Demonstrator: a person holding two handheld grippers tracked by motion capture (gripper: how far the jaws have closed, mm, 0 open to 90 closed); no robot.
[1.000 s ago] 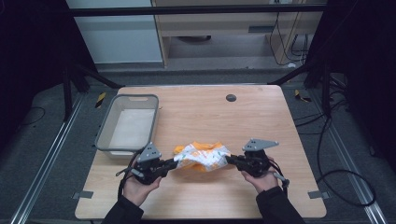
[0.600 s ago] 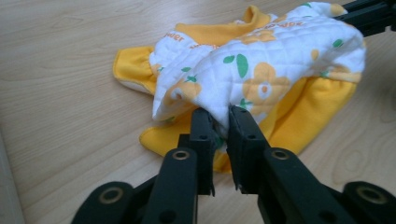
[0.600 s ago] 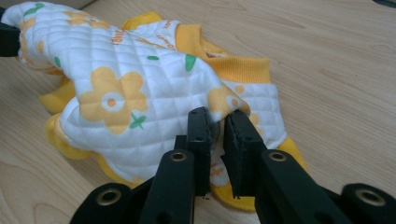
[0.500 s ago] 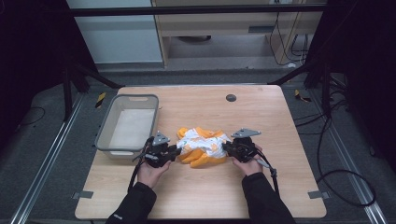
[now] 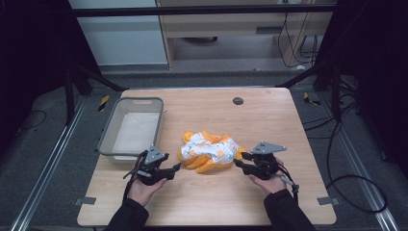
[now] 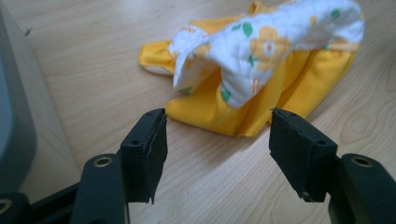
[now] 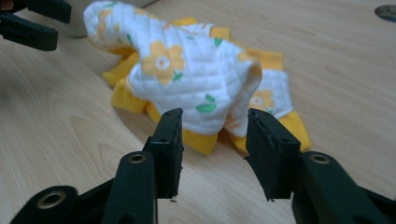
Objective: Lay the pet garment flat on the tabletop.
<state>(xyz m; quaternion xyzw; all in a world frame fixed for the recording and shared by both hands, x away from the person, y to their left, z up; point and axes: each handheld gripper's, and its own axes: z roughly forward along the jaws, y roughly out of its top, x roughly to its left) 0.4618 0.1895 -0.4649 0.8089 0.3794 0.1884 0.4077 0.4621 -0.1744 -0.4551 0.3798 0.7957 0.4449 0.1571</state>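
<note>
A crumpled yellow cloth (image 5: 210, 152) with a white quilted flower-print side lies loose on the wooden table (image 5: 269, 120), seen close up in both gripper views (image 6: 261, 51) (image 7: 187, 79). My left gripper (image 5: 176, 167) rests low at the cloth's left edge, and its jaws have just been opening. In its own view the left gripper (image 6: 217, 135) stands open, the yellow hem just beyond the tips. My right gripper (image 5: 239, 160) sits at the cloth's right edge. Its jaws have also just been opening, and the right gripper (image 7: 212, 135) is open, its pads clear of the fabric.
A grey plastic basket (image 5: 111, 144) stands on the table's left side, close behind my left hand; its wall (image 6: 14, 116) shows in the left gripper view. A small dark round hole (image 5: 237, 100) marks the table's far middle. Cables lie on the floor at the right.
Both grippers held the cloth stretched between them, carried it forward and together, then let it go. It now lies bunched on the table, and both hands have drawn back slightly.
</note>
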